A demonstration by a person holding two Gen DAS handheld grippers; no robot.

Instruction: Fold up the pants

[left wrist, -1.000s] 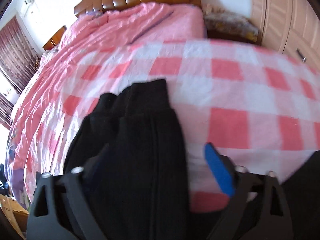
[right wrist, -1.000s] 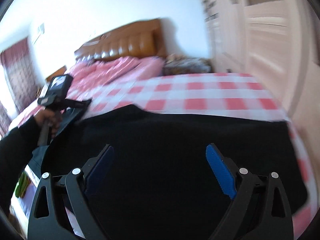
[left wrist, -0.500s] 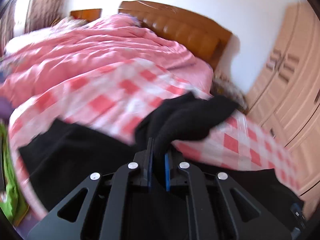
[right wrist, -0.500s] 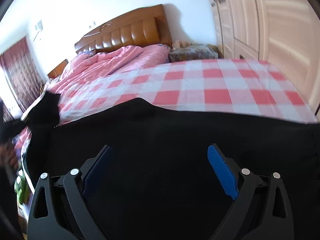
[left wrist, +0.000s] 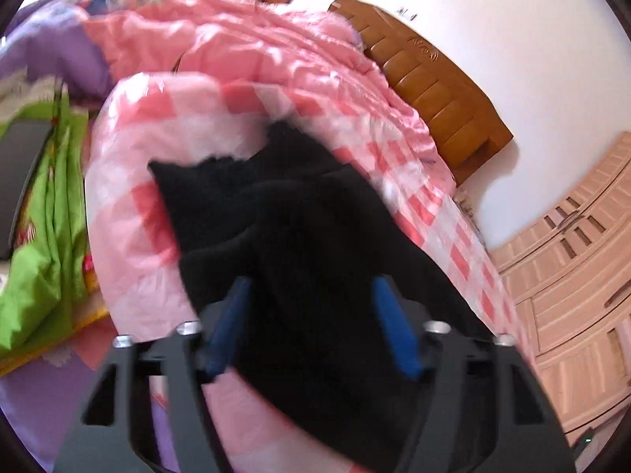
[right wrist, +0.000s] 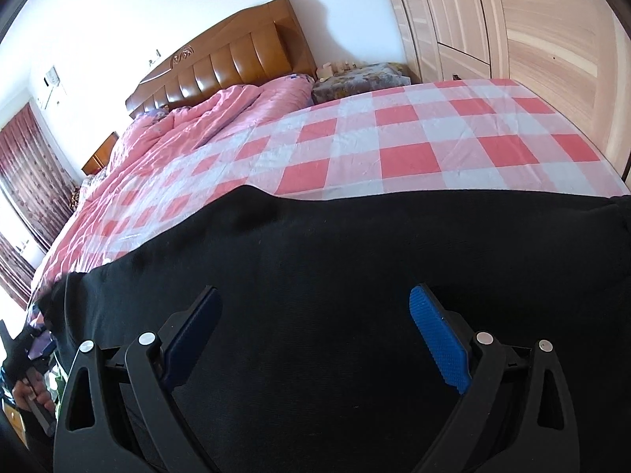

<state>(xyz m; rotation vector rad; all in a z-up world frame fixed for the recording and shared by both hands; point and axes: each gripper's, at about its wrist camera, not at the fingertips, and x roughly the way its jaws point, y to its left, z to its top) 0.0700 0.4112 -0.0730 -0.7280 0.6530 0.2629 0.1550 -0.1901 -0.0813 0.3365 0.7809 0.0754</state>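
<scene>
Left gripper (left wrist: 311,311) first: its jaws are opening, blue pads (left wrist: 394,335) spread apart, and a bunched fold of the black pants (left wrist: 284,213) sits between them, though the pads are not pressing on it. That fold is heaped in soft ridges on the pink-and-white checked sheet (left wrist: 130,244), close to the bed's corner. Beyond it, the rumpled pink quilt (left wrist: 252,47) and the brown padded headboard (left wrist: 434,90). Off the bed's edge, something bright green (left wrist: 43,236), too blurred to name.

Over to the right gripper (right wrist: 311,331): jaws wide apart, nothing pinched, hovering over a broad flat stretch of the pants (right wrist: 355,268), which runs across the near edge of the bed. Past the black cloth, the checked sheet (right wrist: 410,153) lies smooth, then the quilt (right wrist: 197,126), the headboard (right wrist: 236,59), and pale wooden wardrobe doors (right wrist: 532,19) to the right. At far left, a hand (right wrist: 27,390) shows by the bed's edge.
</scene>
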